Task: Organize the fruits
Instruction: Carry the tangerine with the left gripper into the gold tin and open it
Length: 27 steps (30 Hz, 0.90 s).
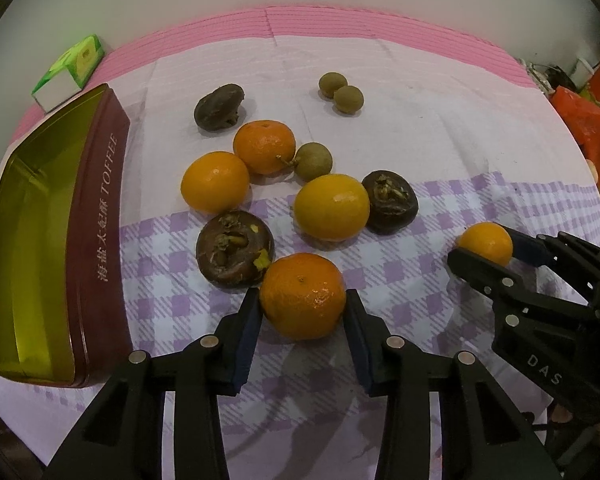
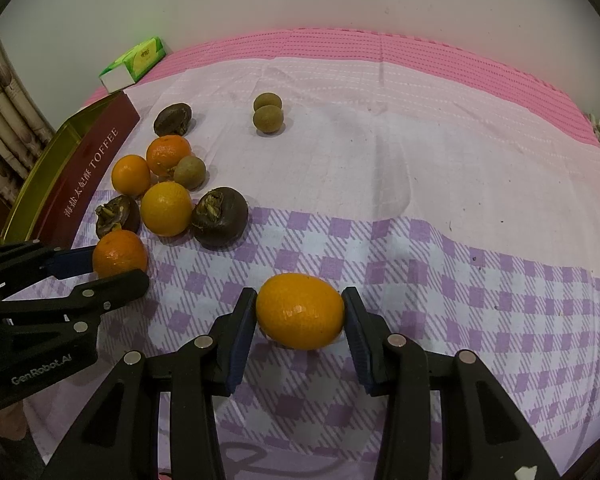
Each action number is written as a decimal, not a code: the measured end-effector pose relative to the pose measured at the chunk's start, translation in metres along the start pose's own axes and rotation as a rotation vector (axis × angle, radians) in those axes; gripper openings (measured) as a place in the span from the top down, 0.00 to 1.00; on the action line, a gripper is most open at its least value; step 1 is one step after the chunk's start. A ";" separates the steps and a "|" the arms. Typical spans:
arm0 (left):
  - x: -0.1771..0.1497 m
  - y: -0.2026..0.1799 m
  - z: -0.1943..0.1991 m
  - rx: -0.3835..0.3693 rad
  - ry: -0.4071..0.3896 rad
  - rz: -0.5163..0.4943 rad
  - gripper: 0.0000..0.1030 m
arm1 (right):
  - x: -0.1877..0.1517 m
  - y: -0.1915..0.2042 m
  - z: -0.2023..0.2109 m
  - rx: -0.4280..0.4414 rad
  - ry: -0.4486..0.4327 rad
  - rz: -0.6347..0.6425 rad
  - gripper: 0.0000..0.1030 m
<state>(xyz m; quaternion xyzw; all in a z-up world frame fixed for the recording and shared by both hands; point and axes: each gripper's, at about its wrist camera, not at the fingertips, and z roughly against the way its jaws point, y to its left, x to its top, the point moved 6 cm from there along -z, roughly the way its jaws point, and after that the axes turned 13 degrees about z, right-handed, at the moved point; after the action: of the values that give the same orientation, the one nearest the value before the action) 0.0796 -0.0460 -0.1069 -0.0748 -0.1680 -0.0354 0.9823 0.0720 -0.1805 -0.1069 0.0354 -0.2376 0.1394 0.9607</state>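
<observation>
My left gripper (image 1: pixel 302 306) is shut on a dark orange mandarin (image 1: pixel 302 295) resting on the cloth; it also shows in the right wrist view (image 2: pixel 119 254). My right gripper (image 2: pixel 299 310) is shut on a lighter orange mandarin (image 2: pixel 300 311), seen at the right of the left wrist view (image 1: pixel 486 242). Other fruit lies in a cluster: three mandarins (image 1: pixel 331 206), three dark brown mangosteens (image 1: pixel 234 249) and three small tan longans (image 1: pixel 313 161). An open gold-lined toffee tin (image 1: pixel 96 240) lies at the left.
A green and white carton (image 1: pixel 70 72) lies behind the tin near the wall. The checked purple and pink cloth (image 2: pixel 440 200) covers the table. Red and orange clutter (image 1: pixel 588 120) sits past the right edge.
</observation>
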 end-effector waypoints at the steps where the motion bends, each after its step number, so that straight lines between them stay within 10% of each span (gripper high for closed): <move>1: 0.000 0.000 0.000 -0.001 0.000 -0.002 0.59 | 0.000 0.000 0.000 0.000 0.000 0.000 0.61; 16: 0.019 0.022 0.055 -0.006 -0.105 0.019 0.59 | 0.002 0.001 -0.002 -0.010 -0.002 0.010 0.61; 27: 0.050 0.131 0.075 0.171 -0.172 0.120 0.59 | 0.002 0.001 -0.003 -0.025 -0.006 0.021 0.61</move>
<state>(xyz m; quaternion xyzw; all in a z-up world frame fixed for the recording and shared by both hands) 0.1145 0.0932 -0.0384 -0.0036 -0.2494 0.0443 0.9674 0.0745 -0.1782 -0.1083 0.0214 -0.2426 0.1464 0.9588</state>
